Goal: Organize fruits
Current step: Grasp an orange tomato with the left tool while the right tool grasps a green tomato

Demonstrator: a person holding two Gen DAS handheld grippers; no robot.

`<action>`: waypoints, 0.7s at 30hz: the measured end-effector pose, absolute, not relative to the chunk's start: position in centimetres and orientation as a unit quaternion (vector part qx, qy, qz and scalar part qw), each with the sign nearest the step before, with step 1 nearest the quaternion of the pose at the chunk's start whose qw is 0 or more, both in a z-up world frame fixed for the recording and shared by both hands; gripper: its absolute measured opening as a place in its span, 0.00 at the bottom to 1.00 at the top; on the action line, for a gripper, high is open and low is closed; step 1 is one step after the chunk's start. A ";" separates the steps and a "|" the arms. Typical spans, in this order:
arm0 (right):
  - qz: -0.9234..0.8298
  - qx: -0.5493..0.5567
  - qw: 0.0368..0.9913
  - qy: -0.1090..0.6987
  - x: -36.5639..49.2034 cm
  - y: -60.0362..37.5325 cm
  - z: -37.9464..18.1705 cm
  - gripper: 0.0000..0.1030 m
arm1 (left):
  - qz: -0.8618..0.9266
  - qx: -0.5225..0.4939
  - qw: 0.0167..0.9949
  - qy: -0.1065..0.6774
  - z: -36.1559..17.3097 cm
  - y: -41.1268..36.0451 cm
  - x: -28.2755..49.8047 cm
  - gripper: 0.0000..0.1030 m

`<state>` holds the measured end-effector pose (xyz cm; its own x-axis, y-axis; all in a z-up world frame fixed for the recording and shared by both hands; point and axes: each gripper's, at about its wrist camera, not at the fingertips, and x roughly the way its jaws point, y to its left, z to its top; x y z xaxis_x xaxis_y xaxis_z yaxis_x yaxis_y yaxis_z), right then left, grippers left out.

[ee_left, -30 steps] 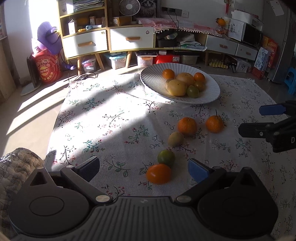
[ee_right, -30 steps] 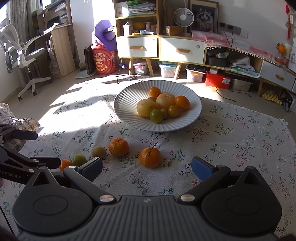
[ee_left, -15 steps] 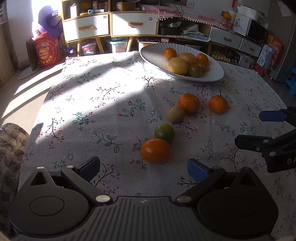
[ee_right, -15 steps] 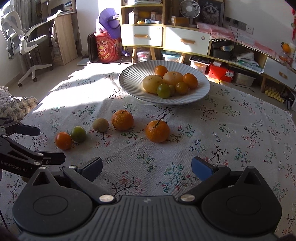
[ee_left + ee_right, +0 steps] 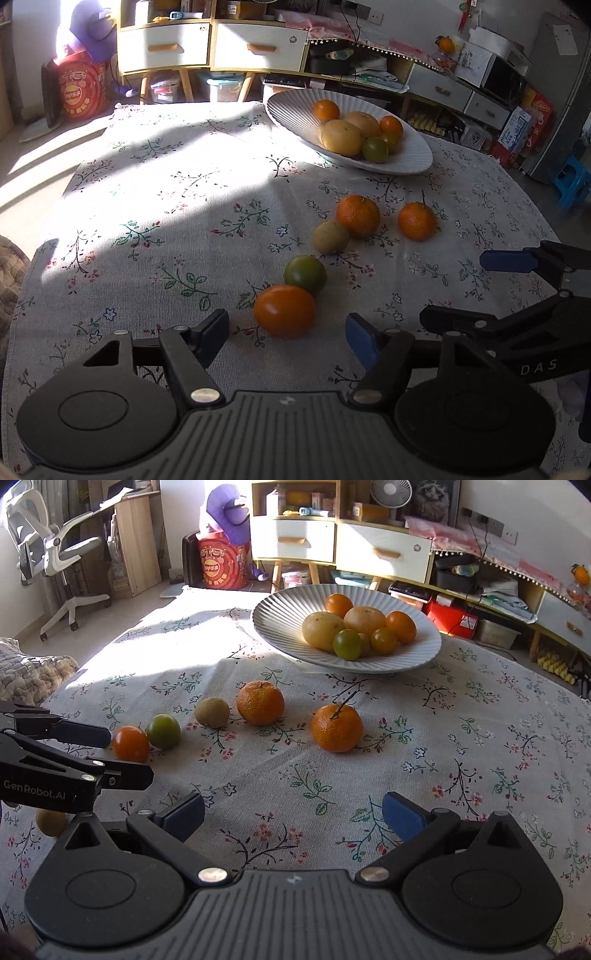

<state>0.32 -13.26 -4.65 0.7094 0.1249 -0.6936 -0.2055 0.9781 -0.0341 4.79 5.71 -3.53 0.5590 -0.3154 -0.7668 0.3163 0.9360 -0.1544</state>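
The left gripper (image 5: 286, 326) tilts down at the cloth (image 5: 166, 206), placed to take the nearest loose fruit for the plate (image 5: 291, 110). Its jaws have just been closing, yet gaps still show either side of the orange tomato (image 5: 284, 310) lying between them, touching the green one (image 5: 305, 274). The right gripper (image 5: 293, 814) hangs spread, empty, with the stemmed mandarin (image 5: 336, 727) ahead.

Clearance around my left gripper (image 5: 286, 326)

Orange tomato (image 5: 284, 311) sits between my jaws, which have just been closing; green tomato (image 5: 305, 274) crowds it behind; bare cloth (image 5: 155, 206) lies open leftward.
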 end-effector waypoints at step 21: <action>0.133 -0.075 0.928 0.340 1.1 -8.6 -5.7 0.92 | -0.145 0.048 0.881 0.448 -1.6 7.2 4.4 0.24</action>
<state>1.14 -8.64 -5.71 0.7330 0.1965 -0.6512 -0.2979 0.9534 -0.0476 4.42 7.16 -1.56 0.5569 -0.2130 -0.8028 0.2985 0.9533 -0.0459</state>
